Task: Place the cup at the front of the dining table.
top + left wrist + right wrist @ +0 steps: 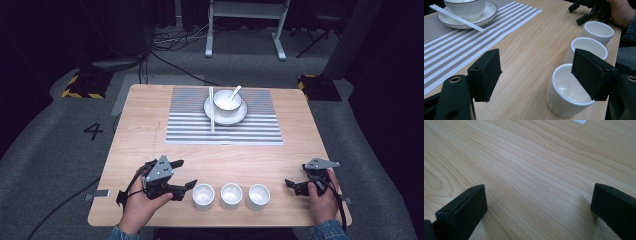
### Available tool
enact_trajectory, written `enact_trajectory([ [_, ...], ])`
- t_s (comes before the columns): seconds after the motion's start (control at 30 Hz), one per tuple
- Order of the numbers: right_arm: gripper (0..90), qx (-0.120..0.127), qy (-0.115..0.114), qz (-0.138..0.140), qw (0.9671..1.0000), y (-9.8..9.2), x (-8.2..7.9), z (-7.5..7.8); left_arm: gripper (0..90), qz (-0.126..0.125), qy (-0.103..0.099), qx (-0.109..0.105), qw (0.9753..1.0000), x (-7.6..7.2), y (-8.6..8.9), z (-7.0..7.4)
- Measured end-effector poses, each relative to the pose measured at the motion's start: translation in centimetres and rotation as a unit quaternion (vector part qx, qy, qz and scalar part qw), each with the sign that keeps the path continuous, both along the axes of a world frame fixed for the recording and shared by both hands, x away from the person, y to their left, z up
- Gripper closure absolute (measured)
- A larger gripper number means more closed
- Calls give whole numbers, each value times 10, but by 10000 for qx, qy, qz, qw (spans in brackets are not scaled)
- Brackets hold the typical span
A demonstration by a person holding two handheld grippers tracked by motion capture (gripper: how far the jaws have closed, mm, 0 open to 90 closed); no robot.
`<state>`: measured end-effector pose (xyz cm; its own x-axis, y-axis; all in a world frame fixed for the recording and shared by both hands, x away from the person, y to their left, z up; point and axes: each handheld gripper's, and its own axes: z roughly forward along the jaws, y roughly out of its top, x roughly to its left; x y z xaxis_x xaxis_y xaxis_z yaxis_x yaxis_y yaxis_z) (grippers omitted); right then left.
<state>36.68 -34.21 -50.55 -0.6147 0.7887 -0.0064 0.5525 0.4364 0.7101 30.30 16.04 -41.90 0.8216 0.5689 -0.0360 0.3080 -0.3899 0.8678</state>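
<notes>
Your left gripper [189,190] sits at the lower left of the high view, held in your left hand [142,202], its jaws spread wide and holding nothing. In the left gripper view, 1 jaw overlaps the rim of the nearest cup [567,91] at lower right; whether it touches the cup, you cannot tell from here.

3 white cups stand in a row along the bottom edge of the wooden table [150,140]: the nearest cup just beside your left gripper, the middle cup [231,195] next, and the far cup [258,196] toward the lower right.

Your right gripper [289,185] rests at the lower right, in your right hand [322,200], near the far cup but apart from it. Its jaws stand wide in the right gripper view, with bare wood between them.

In the upper centre, a striped placemat [190,125] carries a plate [240,116] with a bowl [226,100] on it, a spoon [234,92] in the bowl, and chopsticks [212,112] laid across the plate's left rim.
</notes>
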Motion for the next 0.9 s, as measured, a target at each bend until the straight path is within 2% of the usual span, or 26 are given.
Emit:
enact_trajectory([
  [0.27,6,-1,-2,2,10000,0,0,0,235,-121,-52,0,9999,-3,-9,3],
  [0.37,5,-1,-1,1,10000,0,0,0,232,-173,-65,64,9998,-5,-14,0],
  [0.57,5,-1,-1,1,10000,0,0,0,221,-245,19,118,9996,-8,-22,-8],
  [0.67,6,-1,-1,1,10000,0,0,0,216,-402,70,115,9991,-10,-24,-12],
  [0.9,5,-1,-1,1,10000,0,0,0,197,-476,214,157,9985,-11,-30,-23],
])
